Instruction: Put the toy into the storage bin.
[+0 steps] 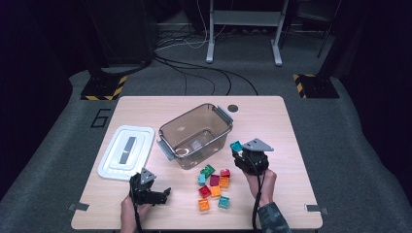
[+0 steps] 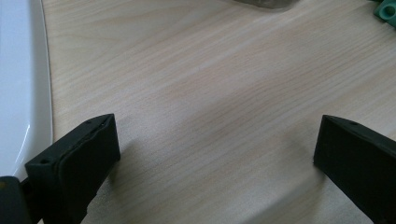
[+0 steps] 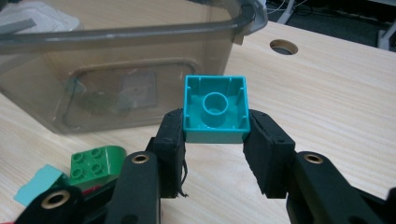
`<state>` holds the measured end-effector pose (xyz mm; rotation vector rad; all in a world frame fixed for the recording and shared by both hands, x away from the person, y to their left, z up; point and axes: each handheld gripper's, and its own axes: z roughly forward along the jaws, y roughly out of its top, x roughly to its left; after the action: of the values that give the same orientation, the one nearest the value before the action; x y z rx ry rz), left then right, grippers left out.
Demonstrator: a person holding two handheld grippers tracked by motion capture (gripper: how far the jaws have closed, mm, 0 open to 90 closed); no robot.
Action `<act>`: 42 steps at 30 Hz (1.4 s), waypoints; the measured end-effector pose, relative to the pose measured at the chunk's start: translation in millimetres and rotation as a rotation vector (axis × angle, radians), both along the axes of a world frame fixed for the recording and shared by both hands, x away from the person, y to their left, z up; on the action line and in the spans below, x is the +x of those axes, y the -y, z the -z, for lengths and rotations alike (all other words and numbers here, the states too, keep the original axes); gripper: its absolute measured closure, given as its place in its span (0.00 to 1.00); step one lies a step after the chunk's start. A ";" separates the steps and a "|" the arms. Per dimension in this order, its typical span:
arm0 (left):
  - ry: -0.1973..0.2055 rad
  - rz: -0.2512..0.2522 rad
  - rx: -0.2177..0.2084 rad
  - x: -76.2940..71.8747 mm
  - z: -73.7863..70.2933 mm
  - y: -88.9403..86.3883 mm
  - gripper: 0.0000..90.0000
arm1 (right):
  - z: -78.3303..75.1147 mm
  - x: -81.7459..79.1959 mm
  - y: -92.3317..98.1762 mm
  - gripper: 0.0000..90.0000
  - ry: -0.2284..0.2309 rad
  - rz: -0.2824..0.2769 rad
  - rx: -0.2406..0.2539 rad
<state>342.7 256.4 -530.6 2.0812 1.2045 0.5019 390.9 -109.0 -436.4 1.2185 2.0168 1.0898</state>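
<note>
In the left gripper view, the white lid (image 2: 18, 88) is cut by the left edge, and a green brick (image 2: 387, 9) by the top right corner. In the right gripper view, the clear box (image 3: 116, 70) runs past the left edge. Its far wall is blurred, so what lies behind it cannot be told.

grippers: black, grey three-cornered plates, brass rivets | cables: black | right sleeve (image 1: 273, 217): patterned

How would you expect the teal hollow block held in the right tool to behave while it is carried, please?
The teal block, clamped in the right tool, looks like stiff moulded plastic, so it should hold its shape. Its open hollow underside suggests it is light. The smooth glossy walls might slip, since the pads grip only its lower edge.
</note>
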 end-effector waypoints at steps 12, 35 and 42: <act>0.000 -0.004 -0.001 -0.1 0.0 0.2 0.00 | -19.8 10.2 -2.9 0.65 0.030 -0.013 0.005; 0.000 -0.005 -0.001 0.2 0.0 0.3 0.00 | -44.5 41.9 -13.9 0.65 0.068 -0.031 -0.002; 0.002 -0.003 -0.001 0.3 0.1 0.3 0.00 | -46.3 53.9 -20.9 0.65 0.066 -0.042 -0.003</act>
<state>342.9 256.1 -530.7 2.0777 1.2075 0.5043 444.8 -88.2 -390.1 1.1282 2.0021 1.1315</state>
